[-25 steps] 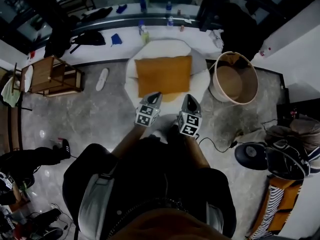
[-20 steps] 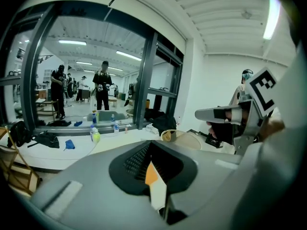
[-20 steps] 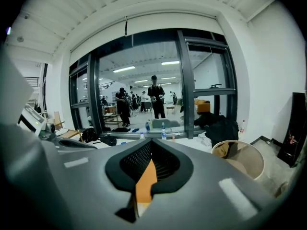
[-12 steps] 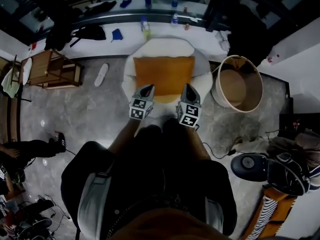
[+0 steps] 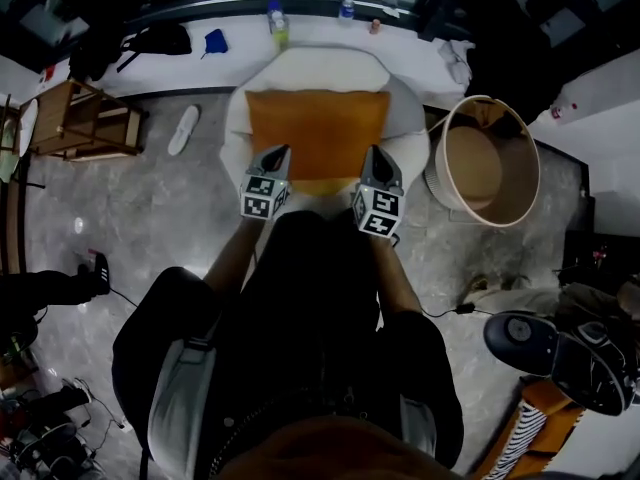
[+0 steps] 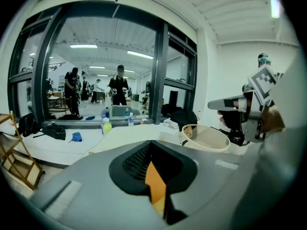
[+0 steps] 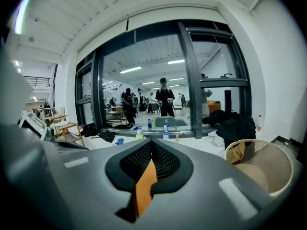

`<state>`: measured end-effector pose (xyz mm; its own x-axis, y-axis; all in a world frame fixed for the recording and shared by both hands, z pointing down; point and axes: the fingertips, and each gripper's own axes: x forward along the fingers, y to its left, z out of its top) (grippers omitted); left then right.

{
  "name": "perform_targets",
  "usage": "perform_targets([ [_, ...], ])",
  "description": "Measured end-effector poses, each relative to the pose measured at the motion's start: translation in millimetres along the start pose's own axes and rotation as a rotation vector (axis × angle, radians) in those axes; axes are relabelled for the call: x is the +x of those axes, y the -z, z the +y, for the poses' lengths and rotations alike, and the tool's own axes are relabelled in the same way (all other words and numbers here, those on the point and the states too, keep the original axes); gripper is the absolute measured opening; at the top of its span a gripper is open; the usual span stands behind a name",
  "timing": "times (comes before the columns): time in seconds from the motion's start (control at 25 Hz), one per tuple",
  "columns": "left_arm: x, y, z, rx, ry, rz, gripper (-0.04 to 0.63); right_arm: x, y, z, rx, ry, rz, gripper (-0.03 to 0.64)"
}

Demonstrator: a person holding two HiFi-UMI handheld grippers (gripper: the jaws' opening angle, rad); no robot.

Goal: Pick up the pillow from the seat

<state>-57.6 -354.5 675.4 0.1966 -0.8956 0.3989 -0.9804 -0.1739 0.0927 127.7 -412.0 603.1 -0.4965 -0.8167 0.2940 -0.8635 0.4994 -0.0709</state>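
Note:
An orange rectangular pillow (image 5: pixel 318 128) lies flat on a white rounded seat (image 5: pixel 408 153) in the head view. My left gripper (image 5: pixel 279 152) hangs over the pillow's near left edge, and my right gripper (image 5: pixel 371 152) over its near right edge. Both are shut with nothing between the jaws. Whether the tips touch the pillow I cannot tell. In the left gripper view the closed jaws (image 6: pixel 151 145) frame an orange sliver of pillow (image 6: pixel 155 186). The right gripper view shows the same: shut jaws (image 7: pixel 152 146) and a strip of pillow (image 7: pixel 144 186) below them.
A round wooden tub (image 5: pixel 492 163) stands right of the seat. A wooden rack (image 5: pixel 78 118) and a slipper (image 5: pixel 182 130) are on the floor to the left. Bottles (image 5: pixel 277 23) stand on the white ledge behind the seat. Bags (image 5: pixel 560 343) lie at the lower right.
Both grippers have moved forward and a little apart, from short of the seat to the pillow's near edge. The seat and pillow now look closer.

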Motion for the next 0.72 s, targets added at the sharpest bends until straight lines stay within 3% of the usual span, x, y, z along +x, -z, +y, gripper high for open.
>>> perform_targets([
  [0.44, 79.5, 110.9, 66.5, 0.029, -0.124, -0.006, 0.011, 87.1, 130.1, -44.6, 0.015, -0.052, 0.018, 0.003],
  [0.72, 132.0, 182.2, 96.9, 0.003, -0.151, -0.061, 0.011, 139.8, 193.1, -64.2, -0.020, -0.124, -0.014, 0.003],
])
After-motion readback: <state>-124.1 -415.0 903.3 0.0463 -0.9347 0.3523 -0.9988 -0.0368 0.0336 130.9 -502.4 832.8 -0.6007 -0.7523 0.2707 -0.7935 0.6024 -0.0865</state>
